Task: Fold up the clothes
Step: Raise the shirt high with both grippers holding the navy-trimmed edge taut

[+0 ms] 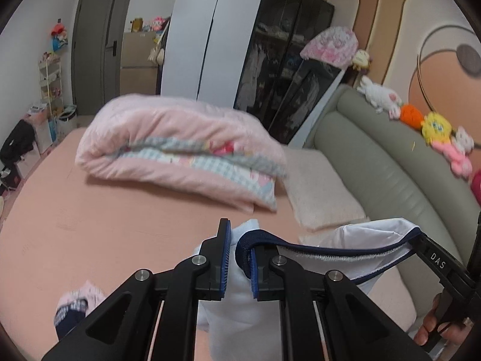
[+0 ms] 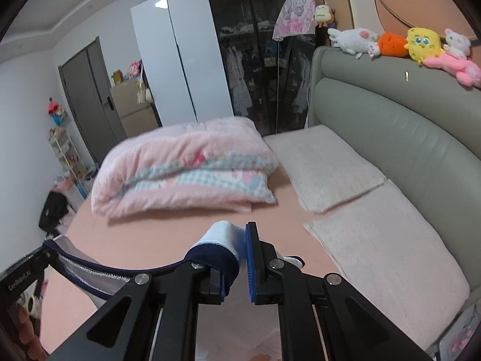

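Above the pink bed [image 1: 90,210], your left gripper [image 1: 239,260] and right gripper [image 2: 237,263] each clamp the white garment's [image 1: 228,310] navy-trimmed edge, stretched between them.

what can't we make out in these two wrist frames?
- Garment type and lower part: left wrist view, behind the left gripper and cut off at the bottom edge.
- Right gripper grip: right wrist view, cloth wraps one of its fingers, contact hidden.
- Pink quilt print: both views, motion-blurred.
- Wardrobe contents: dark, reflective glass.
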The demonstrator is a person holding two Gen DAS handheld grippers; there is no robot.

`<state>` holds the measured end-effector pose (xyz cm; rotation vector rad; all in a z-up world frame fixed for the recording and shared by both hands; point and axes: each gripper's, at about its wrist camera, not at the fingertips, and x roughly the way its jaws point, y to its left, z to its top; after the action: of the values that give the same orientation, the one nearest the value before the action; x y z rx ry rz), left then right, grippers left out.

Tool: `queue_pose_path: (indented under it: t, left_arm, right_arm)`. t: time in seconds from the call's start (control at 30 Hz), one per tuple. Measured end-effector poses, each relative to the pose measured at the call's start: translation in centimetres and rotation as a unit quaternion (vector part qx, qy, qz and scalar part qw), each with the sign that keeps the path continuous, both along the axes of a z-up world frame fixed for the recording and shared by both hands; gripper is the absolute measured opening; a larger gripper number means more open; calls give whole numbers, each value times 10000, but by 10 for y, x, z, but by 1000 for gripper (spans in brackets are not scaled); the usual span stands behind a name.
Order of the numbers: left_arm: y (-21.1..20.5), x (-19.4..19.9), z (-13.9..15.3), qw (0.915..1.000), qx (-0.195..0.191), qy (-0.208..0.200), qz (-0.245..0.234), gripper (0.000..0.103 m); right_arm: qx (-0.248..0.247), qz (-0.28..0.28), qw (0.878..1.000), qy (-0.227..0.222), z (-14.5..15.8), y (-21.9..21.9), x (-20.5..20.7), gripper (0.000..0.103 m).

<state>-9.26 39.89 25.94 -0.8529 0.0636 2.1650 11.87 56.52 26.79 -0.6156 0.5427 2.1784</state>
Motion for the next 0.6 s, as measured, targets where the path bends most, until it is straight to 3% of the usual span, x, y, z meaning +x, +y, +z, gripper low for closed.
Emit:
queue_pose_path:
  t: [0.17,0.3,0.5,0.6]
  left_arm:
    - [14,-15,32,9992,247,300,-14,9]
    - [23,-10,35,9971,104,752,-6,9]
    - [21,13,-25,9974,-479,479,-241,9]
    - [7,34,-55,9972,-562,326,-366,9]
  right_arm:
    - [227,-15,9993,289,39,30,-30,7]
    - [256,-27,9985,482,50,42,-37,7]
    - [62,164,9998,72,10,35,-31,7]
    - [-120,268,9995,-108,-24,22,-10,7]
